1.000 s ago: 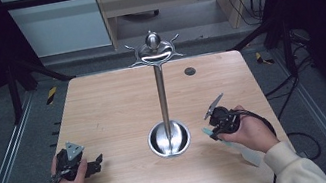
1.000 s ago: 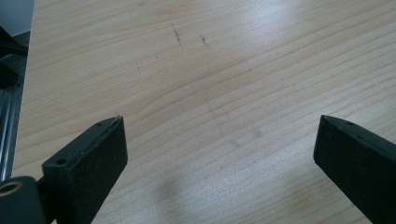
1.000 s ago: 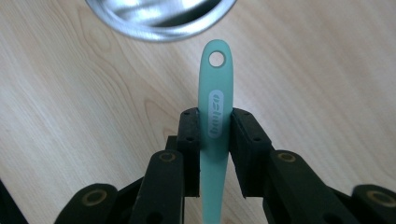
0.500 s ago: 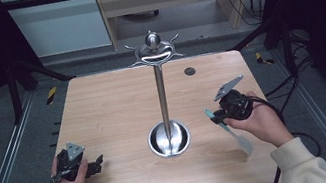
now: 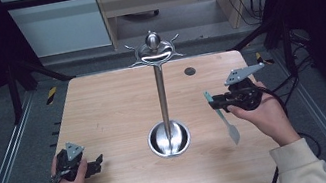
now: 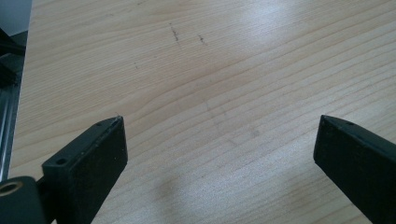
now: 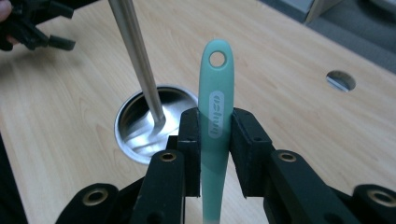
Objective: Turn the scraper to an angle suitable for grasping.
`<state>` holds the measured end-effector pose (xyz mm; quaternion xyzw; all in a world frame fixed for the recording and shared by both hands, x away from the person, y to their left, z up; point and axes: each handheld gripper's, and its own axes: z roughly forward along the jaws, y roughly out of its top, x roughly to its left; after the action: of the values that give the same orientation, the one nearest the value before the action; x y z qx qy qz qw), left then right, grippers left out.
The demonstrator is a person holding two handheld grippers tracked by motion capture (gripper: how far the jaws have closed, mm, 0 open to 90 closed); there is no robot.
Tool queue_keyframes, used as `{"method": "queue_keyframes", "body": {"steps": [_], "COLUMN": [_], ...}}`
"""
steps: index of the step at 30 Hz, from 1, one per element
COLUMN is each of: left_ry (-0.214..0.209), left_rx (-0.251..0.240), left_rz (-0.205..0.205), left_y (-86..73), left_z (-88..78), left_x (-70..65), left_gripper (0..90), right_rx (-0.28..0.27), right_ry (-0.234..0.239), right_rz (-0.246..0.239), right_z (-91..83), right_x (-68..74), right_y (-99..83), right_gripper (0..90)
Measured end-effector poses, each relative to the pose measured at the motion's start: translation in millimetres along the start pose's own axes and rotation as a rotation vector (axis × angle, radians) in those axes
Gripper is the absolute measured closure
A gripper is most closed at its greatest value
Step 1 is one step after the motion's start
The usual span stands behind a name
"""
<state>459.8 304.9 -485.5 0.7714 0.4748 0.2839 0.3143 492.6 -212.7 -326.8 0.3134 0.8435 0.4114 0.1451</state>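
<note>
Spatula [image 7: 212, 116], clamped at its handle by the right gripper [image 5: 224, 102], should stay vertical nearing the stand [image 5: 161, 92] (left gripper [image 6: 219, 154] fingers gape, empty).

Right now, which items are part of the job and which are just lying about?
In play: teal utensil clamped in the right claw; steel stand with hooks, likely its target.
Idle: left claw, open over bare table; round table hole.

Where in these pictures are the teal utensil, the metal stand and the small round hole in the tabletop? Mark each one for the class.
teal utensil [image 7: 216, 112]: right gripper view, on its handle between the jaws.
metal stand [image 5: 162, 96]: high view, on its upright pole.
round hole [image 5: 190, 71]: high view, on its dark centre.
</note>
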Motion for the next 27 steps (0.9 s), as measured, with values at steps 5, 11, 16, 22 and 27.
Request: {"method": "queue_keyframes", "body": {"steps": [5,11,16,22,27], "left_ry": [0.001,0.009,0.009,0.005,0.002], "left_rx": [0.0,0.011,0.009,0.001,-0.001], "left_rz": [-0.002,-0.004,-0.006,-0.01,-0.01], "left_y": [-1.2,-3.6,-3.3,-3.3,-2.7], "left_z": [-0.7,-0.4,-1.0,-1.5,-1.5], "left_x": [-0.6,-0.9,-0.9,-0.5,-0.3], "left_gripper": [2.6,2.6,2.6,2.6,2.6], "right_rx": [-0.071,-0.161,-0.211,-0.277,-0.32], "right_ry": [-0.004,-0.001,-0.003,-0.003,0.001], "right_rz": [0.005,0.0,-0.006,0.006,0.007], "right_z": [-1.6,-5.8,-12.2,-20.7,-26.6], "right_x": [0.1,5.3,10.9,15.7,20.2], "right_y": [5.0,10.1,14.7,19.8,23.5], "right_gripper": [74.5,74.5,74.5,74.5,74.5]}}
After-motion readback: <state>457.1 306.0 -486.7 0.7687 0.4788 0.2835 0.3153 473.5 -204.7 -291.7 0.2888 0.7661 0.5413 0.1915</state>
